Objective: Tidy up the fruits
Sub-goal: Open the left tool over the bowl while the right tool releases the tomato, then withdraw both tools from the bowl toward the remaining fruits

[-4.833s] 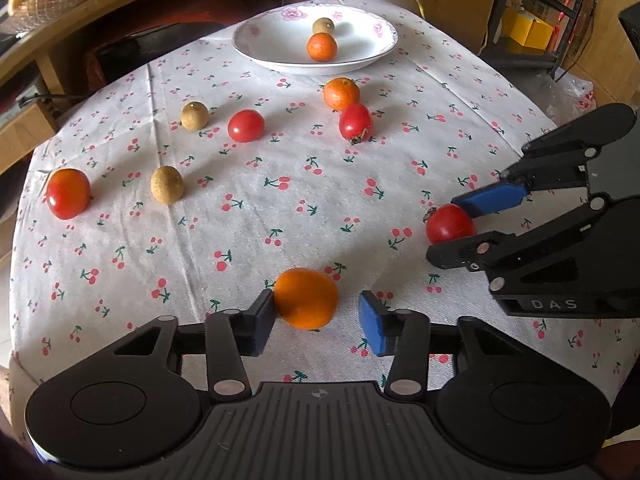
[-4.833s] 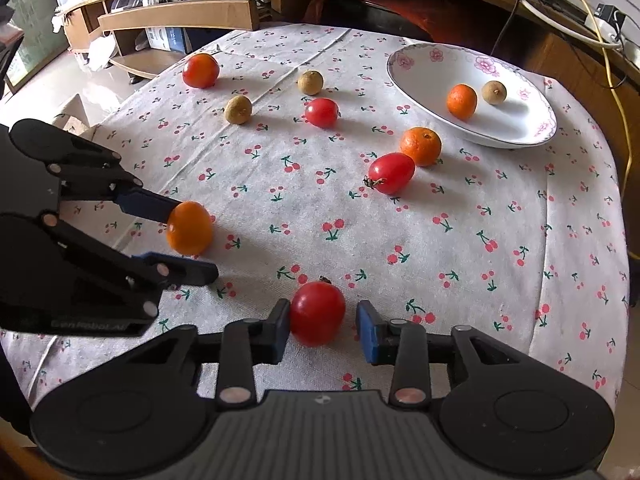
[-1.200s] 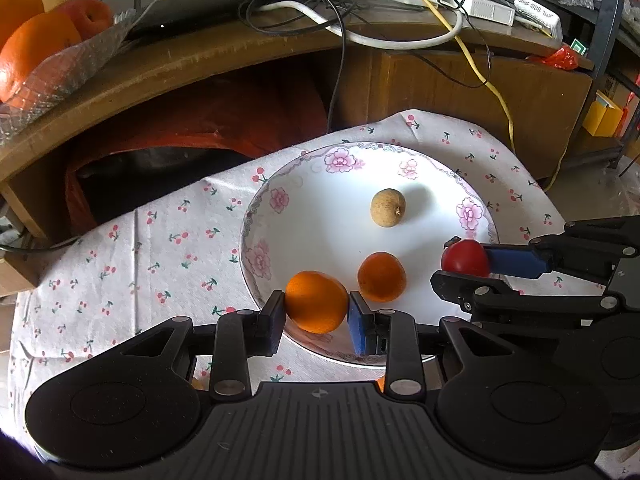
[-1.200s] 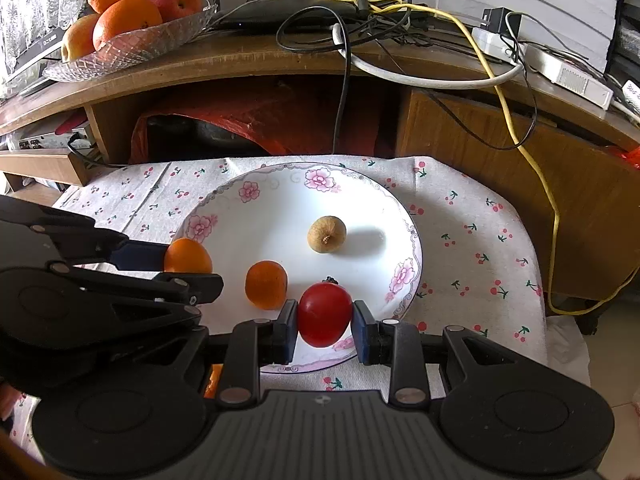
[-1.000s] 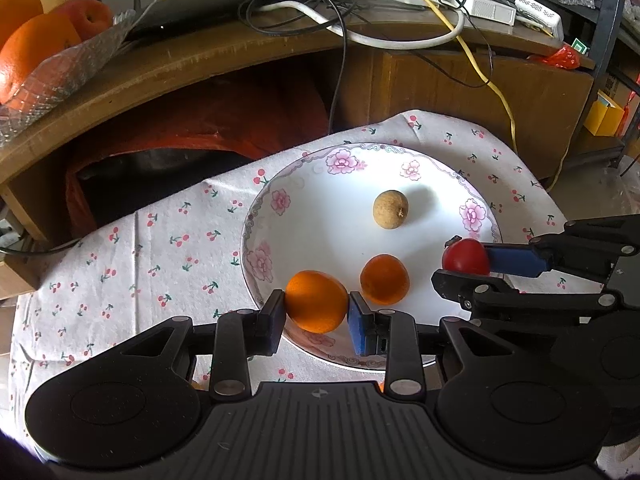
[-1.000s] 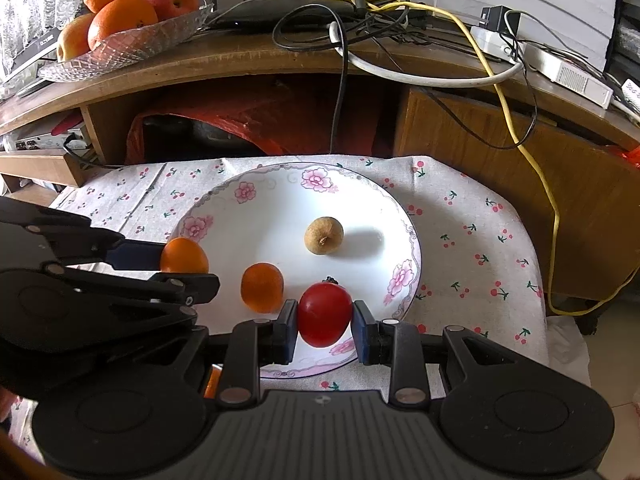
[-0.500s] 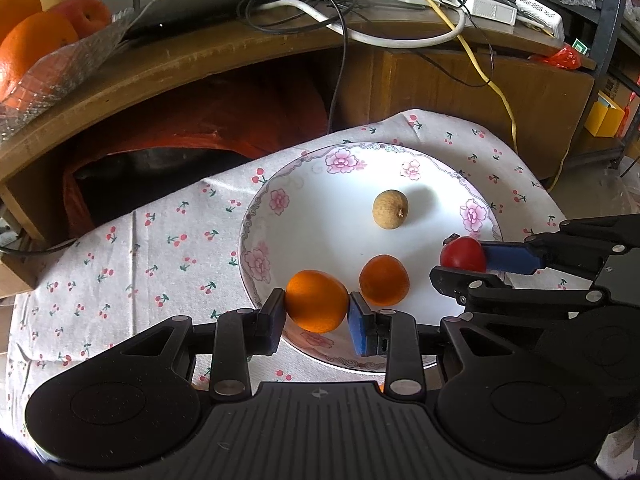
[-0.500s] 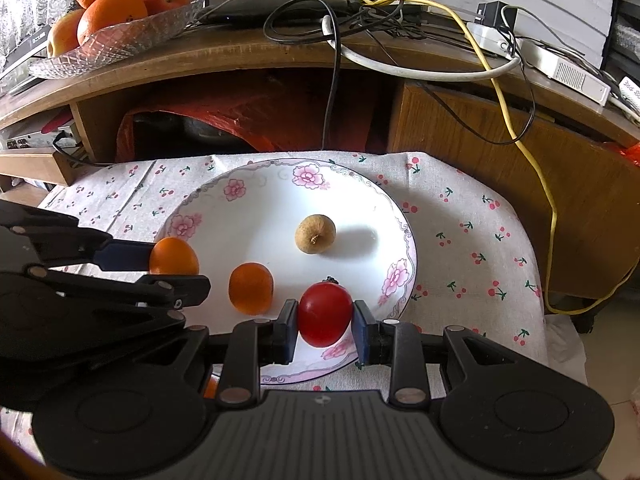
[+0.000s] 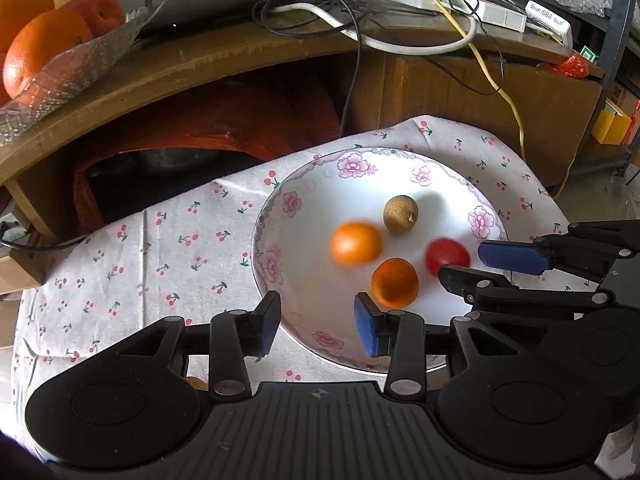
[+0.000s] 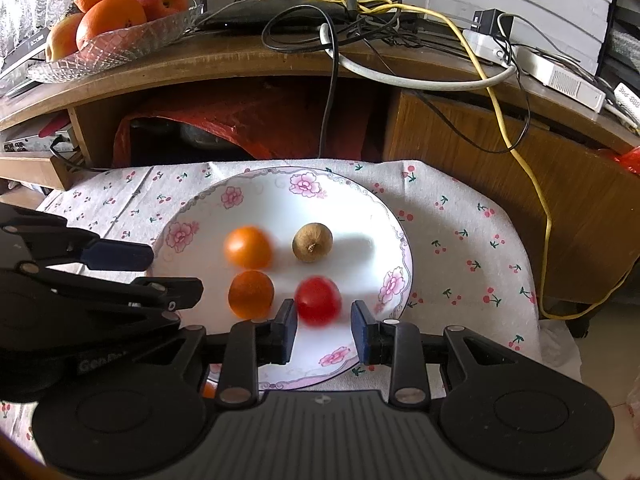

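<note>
A white flowered plate point(image 9: 276, 264) point(image 10: 240, 200) holds a brown longan point(image 9: 400, 209) point(image 10: 312, 242) and an orange mandarin point(image 9: 395, 282) point(image 10: 251, 294). A second mandarin point(image 9: 355, 242) point(image 10: 248, 247), blurred with motion, is in the plate beyond my left gripper point(image 9: 316, 322), which is open over the near rim. A blurred red tomato point(image 10: 319, 300) point(image 9: 447, 256) lies just ahead of my right gripper point(image 10: 324, 330), also open with nothing between its pads. Each gripper shows from the side in the other's view: the right point(image 9: 492, 268), the left point(image 10: 160, 268).
The plate sits at the far edge of a cherry-print tablecloth point(image 9: 160, 240). Behind it runs a wooden shelf point(image 10: 280, 60) with tangled cables and a glass bowl point(image 10: 120, 40) of oranges and apples. A wooden cabinet point(image 10: 480, 152) stands at the back right.
Both grippers opened. The mandarin left my left gripper and rolled further into the plate; the tomato dropped out of my right gripper onto the plate.
</note>
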Demonstrator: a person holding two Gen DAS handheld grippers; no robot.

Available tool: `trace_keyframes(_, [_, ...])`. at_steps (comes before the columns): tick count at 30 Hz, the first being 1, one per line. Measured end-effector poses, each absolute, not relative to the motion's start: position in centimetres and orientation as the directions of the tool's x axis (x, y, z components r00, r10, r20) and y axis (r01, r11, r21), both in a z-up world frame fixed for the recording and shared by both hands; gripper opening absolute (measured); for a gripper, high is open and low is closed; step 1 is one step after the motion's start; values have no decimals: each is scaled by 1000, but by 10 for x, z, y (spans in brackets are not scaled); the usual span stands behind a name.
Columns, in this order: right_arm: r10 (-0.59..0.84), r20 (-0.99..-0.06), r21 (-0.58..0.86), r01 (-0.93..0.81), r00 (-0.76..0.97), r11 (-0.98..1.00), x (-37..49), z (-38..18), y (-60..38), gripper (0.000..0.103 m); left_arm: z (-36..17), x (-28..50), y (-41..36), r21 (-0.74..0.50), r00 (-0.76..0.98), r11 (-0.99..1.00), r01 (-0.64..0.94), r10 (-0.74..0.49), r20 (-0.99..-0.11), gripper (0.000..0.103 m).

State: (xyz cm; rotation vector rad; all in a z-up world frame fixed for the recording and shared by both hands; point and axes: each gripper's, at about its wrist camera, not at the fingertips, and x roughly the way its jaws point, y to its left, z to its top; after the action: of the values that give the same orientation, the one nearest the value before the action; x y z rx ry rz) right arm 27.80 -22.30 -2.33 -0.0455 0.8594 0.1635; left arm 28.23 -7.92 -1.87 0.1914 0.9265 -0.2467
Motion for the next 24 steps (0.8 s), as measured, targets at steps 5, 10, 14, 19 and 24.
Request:
trace_keyframes(5, [121,-749,26,-154,651,988,277,-21,-222,32,-16,281,-79,55,583,958,283,-126,-803,50])
trace_keyframes(10, [114,-741,23,-144,662,989,275,-19,-222,32,-11,280,-77,51,591,959,277,-128,-796,53])
trace_keyframes(14, [102,-733,21,-127,672,992,273,-16,-223,32,-8,277,-77,58,598,958,281,-128,-791,55])
trace_keyframes(19, [96,-722,26,-113,685,993,269,-10,-226,33,-4,269,-80,74,604,952,298,-128,-786,61])
trace_keyframes(24, [94,-714,24,-109,694,994,263,-6,-226,33,-1,263,-80,80,613,952,296,-125,-780,61])
